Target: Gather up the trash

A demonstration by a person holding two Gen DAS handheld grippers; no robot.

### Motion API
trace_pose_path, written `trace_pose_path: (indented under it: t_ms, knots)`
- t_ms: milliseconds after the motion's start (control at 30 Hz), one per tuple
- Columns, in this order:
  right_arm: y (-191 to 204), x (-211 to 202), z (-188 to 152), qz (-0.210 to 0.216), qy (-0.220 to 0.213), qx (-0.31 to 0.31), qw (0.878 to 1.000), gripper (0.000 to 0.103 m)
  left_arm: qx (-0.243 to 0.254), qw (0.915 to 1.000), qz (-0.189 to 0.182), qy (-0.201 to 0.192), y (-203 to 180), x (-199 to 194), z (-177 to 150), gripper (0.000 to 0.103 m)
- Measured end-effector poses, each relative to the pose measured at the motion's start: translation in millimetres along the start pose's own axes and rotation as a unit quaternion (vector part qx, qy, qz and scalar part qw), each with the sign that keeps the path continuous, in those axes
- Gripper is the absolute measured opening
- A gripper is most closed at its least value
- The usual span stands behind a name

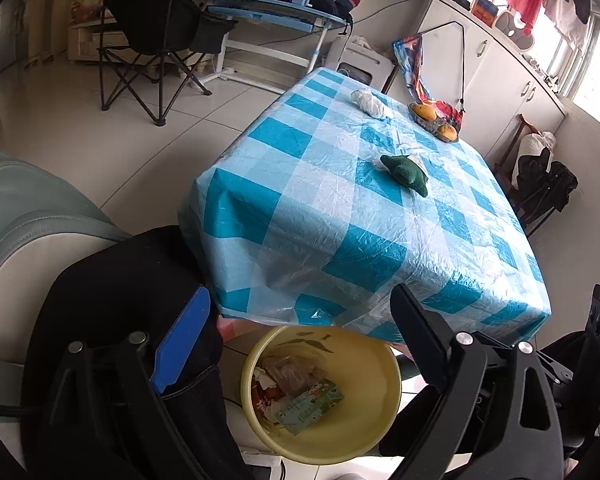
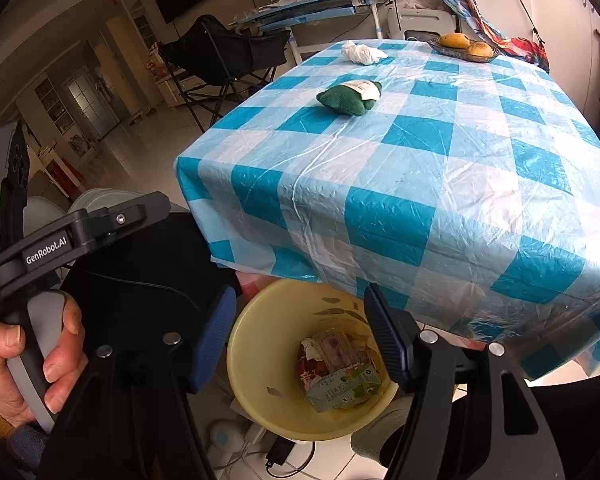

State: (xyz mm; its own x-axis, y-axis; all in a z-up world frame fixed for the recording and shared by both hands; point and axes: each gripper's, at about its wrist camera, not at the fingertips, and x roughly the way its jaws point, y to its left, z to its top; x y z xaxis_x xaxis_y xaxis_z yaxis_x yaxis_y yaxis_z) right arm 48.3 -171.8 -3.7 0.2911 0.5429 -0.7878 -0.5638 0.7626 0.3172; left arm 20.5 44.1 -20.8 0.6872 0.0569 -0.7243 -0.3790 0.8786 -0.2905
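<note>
Downward, both grippers over bin (image 1: 380, 420)

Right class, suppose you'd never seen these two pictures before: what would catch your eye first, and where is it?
The blue-and-white checked tablecloth fills the middle of both views. Below its near edge, on the floor, stands a yellow bin with a green carton and wrappers inside. On the cloth lie a green plush toy and, at the far end, crumpled white tissue.
</note>
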Motion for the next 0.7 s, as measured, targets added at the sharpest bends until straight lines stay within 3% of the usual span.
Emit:
trace_pose_path:
  t_ms: [700]
  knots:
    - [-0.2, 6.5, -0.8, -0.009, 0.011, -0.001, 1.000, 0.074, 0.003, 1.0000, 0.000, -0.005, -1.9, 2.9, -1.0, 0.094]
